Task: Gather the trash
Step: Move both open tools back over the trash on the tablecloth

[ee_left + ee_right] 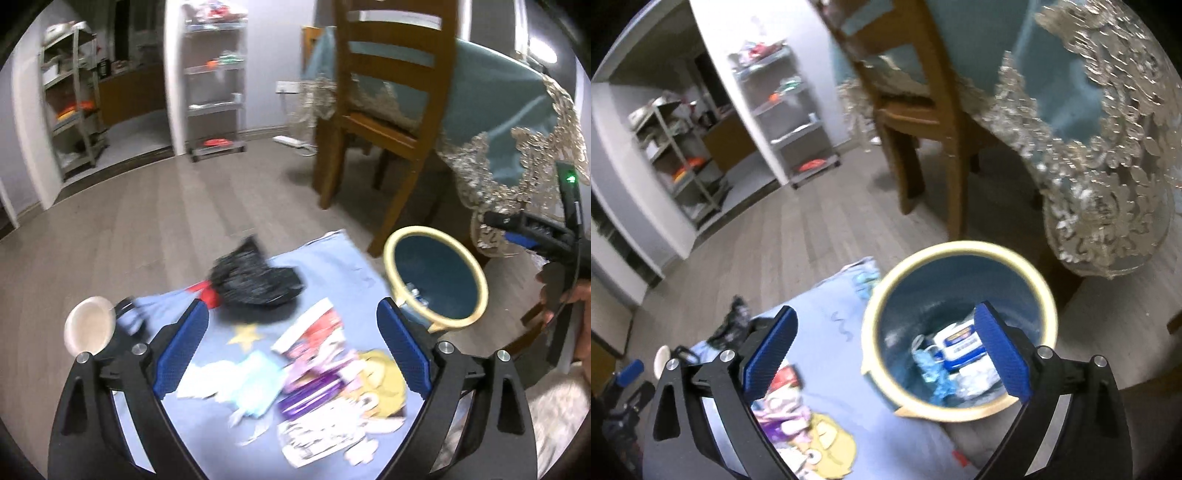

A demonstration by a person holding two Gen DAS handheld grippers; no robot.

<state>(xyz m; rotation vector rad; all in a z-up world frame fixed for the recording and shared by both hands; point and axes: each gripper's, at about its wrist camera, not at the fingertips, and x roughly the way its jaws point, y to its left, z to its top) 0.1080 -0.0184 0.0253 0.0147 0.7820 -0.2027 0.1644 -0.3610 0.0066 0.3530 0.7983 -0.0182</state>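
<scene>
My left gripper [291,347] is open over a light blue cartoon mat [332,258] on the floor, with nothing between its fingers. Below it lie a purple and red wrapper [314,369], pale tissue scraps [251,384] and a crumpled black bag [255,280]. A blue trash bin with a cream rim [436,277] stands at the mat's right edge. My right gripper [886,350] is open above the bin [956,251] and holds nothing. Inside the bin lie a blue and white packet [956,343] and crumpled blue bits [931,373].
A wooden chair [391,103] and a table under a teal lace-edged cloth [509,122] stand just behind the bin. A small white dish [88,325] sits at the mat's left edge. Metal shelves [216,85] line the far wall, with a power strip [291,141] on the wooden floor.
</scene>
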